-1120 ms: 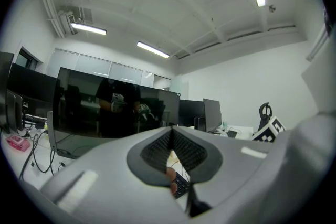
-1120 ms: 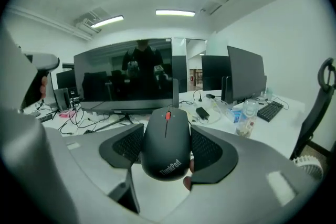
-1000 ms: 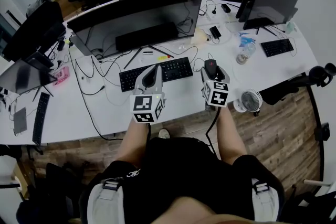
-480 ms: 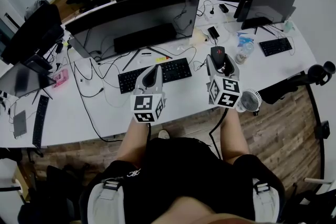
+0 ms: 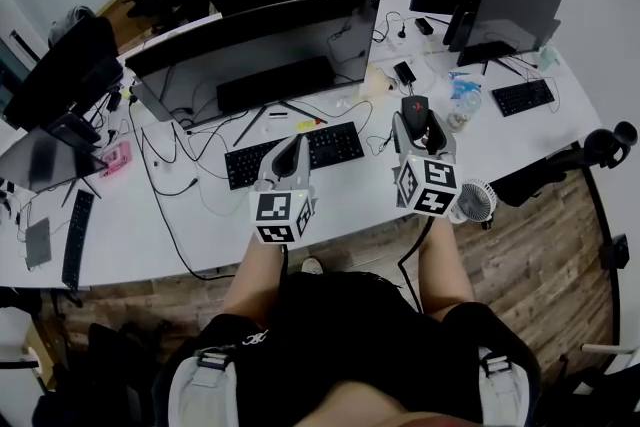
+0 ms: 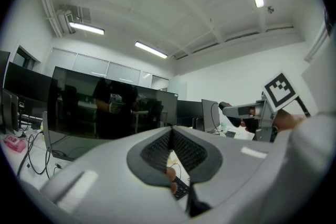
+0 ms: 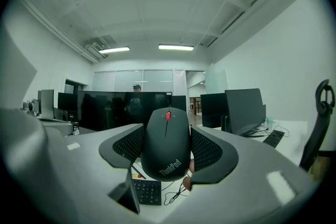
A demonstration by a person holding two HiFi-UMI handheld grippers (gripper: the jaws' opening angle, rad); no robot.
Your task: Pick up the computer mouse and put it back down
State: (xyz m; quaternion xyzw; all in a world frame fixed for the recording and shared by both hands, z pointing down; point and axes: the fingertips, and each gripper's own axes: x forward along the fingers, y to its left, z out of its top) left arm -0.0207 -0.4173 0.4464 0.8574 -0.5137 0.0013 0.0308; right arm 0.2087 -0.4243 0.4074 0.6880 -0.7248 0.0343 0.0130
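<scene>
A black computer mouse [image 7: 166, 141] with a red scroll wheel sits between the ribbed pads of my right gripper [image 7: 166, 150], which is shut on its sides. In the head view the mouse [image 5: 415, 106] hangs above the white desk [image 5: 205, 215], to the right of the black keyboard [image 5: 325, 141], with the right gripper [image 5: 417, 121] around it. My left gripper [image 5: 293, 151] hovers over the keyboard's left part. Its pads [image 6: 157, 148] meet with nothing between them.
A wide dark monitor [image 5: 265, 50] stands behind the keyboard, with cables trailing over the desk. A small white fan [image 5: 478, 199] stands at the desk's front edge on the right. A water bottle [image 5: 462, 104] and a second keyboard [image 5: 525, 96] lie further right.
My right gripper has risen with the mouse and drifted a little right and away from me. The left gripper has barely moved.
</scene>
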